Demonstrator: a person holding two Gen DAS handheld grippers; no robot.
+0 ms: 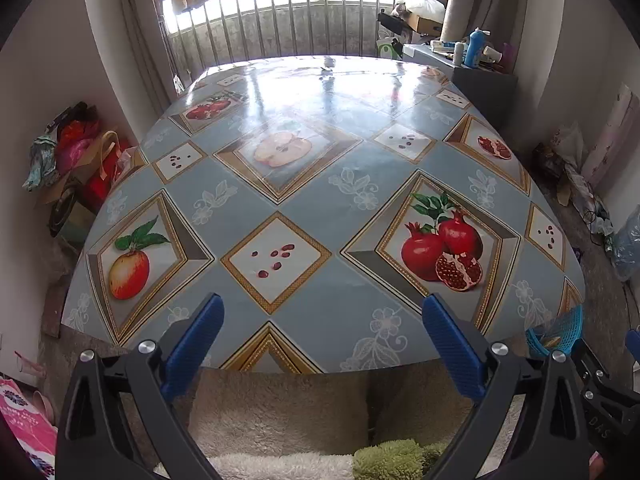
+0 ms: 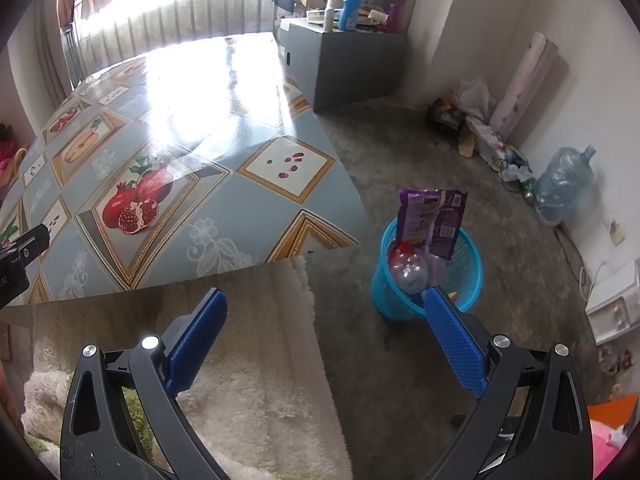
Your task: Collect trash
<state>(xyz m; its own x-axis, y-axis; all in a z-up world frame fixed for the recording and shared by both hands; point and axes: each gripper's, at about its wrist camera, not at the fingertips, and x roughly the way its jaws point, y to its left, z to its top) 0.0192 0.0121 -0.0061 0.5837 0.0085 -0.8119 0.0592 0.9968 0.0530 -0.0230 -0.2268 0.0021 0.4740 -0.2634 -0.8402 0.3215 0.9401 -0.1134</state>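
Both grippers hang with their blue-padded jaws spread wide and empty: the left gripper (image 1: 322, 320) faces a table (image 1: 320, 184) covered in a glossy fruit-patterned cloth, the right gripper (image 2: 326, 314) points toward the floor beside it. A blue mesh basket (image 2: 466, 272) stands on the grey floor just off the table's corner. It holds a purple snack bag (image 2: 434, 216) standing upright and a clear plastic bottle (image 2: 408, 272) (other items inside are unclear).

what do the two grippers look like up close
Both match: the left gripper and right gripper each have two black arms with triangular cut-outs, round silver bolt heads at the pivots, and flat blue jaws with a fine dimpled grip texture. No cables, hands or sleeves show in either view.
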